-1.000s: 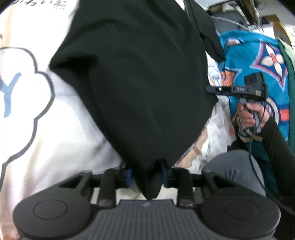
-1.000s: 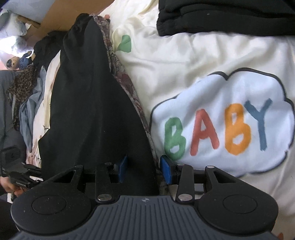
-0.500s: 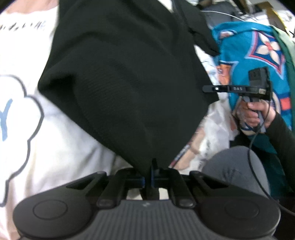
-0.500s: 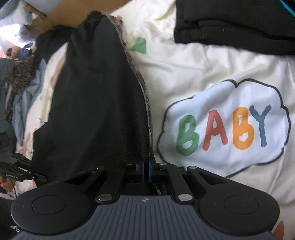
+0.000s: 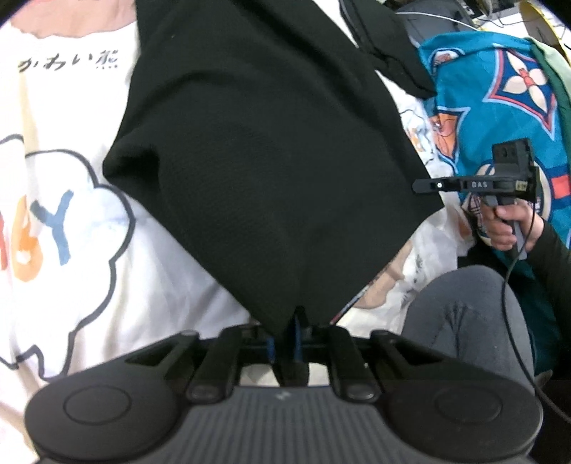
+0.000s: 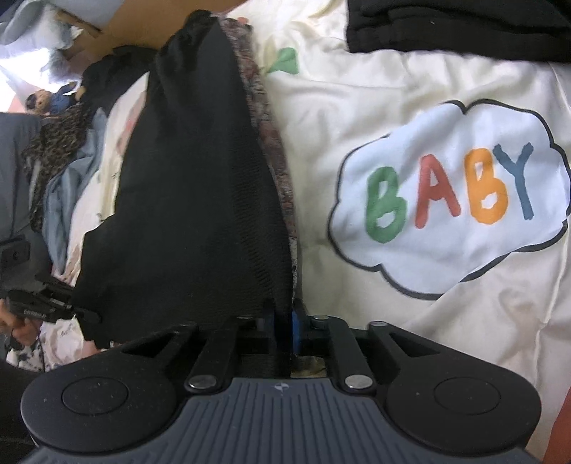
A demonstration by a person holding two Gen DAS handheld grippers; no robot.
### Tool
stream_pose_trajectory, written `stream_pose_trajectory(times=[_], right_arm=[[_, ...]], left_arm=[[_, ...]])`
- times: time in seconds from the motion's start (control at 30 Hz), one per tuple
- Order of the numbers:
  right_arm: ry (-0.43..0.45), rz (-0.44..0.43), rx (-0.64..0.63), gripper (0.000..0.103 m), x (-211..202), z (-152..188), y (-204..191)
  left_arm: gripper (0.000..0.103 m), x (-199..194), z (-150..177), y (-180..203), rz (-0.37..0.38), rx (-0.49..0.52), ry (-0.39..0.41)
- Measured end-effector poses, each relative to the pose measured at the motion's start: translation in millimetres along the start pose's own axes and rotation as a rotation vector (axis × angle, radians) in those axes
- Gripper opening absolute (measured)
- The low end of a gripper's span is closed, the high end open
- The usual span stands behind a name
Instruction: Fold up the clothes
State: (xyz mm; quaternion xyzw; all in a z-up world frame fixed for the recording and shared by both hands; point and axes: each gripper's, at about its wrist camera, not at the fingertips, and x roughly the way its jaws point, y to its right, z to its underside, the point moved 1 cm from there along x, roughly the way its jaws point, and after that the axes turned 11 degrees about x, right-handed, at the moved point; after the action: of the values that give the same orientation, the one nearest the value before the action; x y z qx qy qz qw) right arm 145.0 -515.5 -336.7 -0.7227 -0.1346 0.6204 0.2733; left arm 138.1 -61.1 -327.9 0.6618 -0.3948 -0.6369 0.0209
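Observation:
A black garment (image 5: 271, 171) hangs stretched between both grippers above a cream bedspread (image 5: 171, 278) with a "BABY" cloud print (image 6: 449, 200). My left gripper (image 5: 285, 342) is shut on one lower corner of the garment. My right gripper (image 6: 283, 321) is shut on another corner of the same black garment (image 6: 200, 200), whose patterned lining edge (image 6: 274, 150) shows beside it. The right gripper also shows in the left wrist view (image 5: 474, 185), held in a hand at the far right. The left gripper shows in the right wrist view (image 6: 43, 307) at the far left.
A folded black garment (image 6: 456, 28) lies at the top right of the right wrist view. A teal patterned cloth (image 5: 499, 107) and my grey-trousered knee (image 5: 464, 321) are at the right. A pile of mixed clothes (image 6: 60, 171) lies at the left.
Both grippers closed on the black garment's corners between one second and half a second ago. Since then they have lifted and drawn the cloth taut.

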Motion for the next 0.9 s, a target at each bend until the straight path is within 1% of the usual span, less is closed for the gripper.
stream_pose_trajectory(times=[0.03, 0.07, 0.1, 0.17, 0.2, 0.27, 0.33, 0.37, 0.4, 0.43, 0.47, 0.5, 0.53, 0.57, 0.67, 0.77, 0.9], right_arm=[[0.002, 0.001, 0.008, 0.039, 1.5, -2.3, 2.2], [0.002, -0.007, 0.008, 0.045, 2.6, -3.9, 3.2], [0.002, -0.015, 0.007, 0.045, 3.6, -5.5, 4.2], [-0.018, -0.03, 0.008, 0.045, 11.7, -9.0, 4.1], [-0.027, -0.035, 0.007, 0.046, 16.5, -10.5, 3.3], [-0.039, -0.049, 0.004, 0.047, 24.9, -13.4, 2.5], [-0.038, -0.089, 0.018, 0.047, 29.8, -17.8, 3.4], [-0.038, -0.109, 0.025, 0.044, 32.3, -20.0, 3.8], [-0.038, -0.115, 0.015, 0.037, 34.5, -20.7, 1.9], [-0.039, -0.098, -0.014, 0.02, 36.5, -20.8, -2.2], [-0.046, -0.088, -0.027, 0.007, 38.8, -22.0, -6.0], [-0.053, -0.088, -0.03, 0.005, 39.8, -22.0, -9.3], [-0.06, -0.089, -0.035, 0.004, 40.7, -22.1, -12.6], [-0.06, -0.074, -0.053, 0.004, 40.6, -21.5, -17.3], [-0.048, -0.086, -0.065, 0.003, 29.7, -19.8, -29.4], [-0.002, -0.119, -0.058, 0.002, 7.0, -15.9, -42.1], [0.046, -0.155, -0.068, 0.002, -18.9, -8.4, -63.4]], left_arm=[[0.017, 1.3, 0.4, -2.5, 0.002, -0.012, -0.003], [0.02, 1.2, 1.5, -6.0, 0.007, -0.025, -0.004], [0.025, 0.9, 3.1, -9.4, 0.011, -0.034, -0.005], [0.03, 1.3, 5.5, -15.1, 0.01, -0.048, -0.004], [0.031, 1.6, 6.6, -17.1, 0.011, -0.055, -0.002], [0.035, 2.3, 8.8, -21.1, 0.017, -0.068, 0.002], [0.037, 6.3, 8.6, -23.7, 0.028, -0.089, 0.008], [0.039, 8.6, 8.2, -24.0, 0.032, -0.103, 0.01], [0.039, 11.0, 7.6, -24.1, 0.037, -0.117, 0.013], [0.038, 11.8, 7.5, -24.2, 0.043, -0.124, 0.016], [0.035, 11.7, 6.9, -22.9, 0.046, -0.118, 0.018], [0.022, 10.3, 6.9, -20.9, 0.042, -0.101, 0.023], [0.013, 8.7, 6.9, -18.9, 0.037, -0.083, 0.028], [0.009, 7.0, 7.0, -16.9, 0.032, -0.065, 0.033], [0.007, -5.2, 8.1, -14.6, 0.041, -0.05, 0.062], [0.005, -23.5, 8.6, -13.0, 0.058, -0.04, 0.101], [0.005, -49.7, 10.3, -15.2, 0.057, -0.035, 0.143]])
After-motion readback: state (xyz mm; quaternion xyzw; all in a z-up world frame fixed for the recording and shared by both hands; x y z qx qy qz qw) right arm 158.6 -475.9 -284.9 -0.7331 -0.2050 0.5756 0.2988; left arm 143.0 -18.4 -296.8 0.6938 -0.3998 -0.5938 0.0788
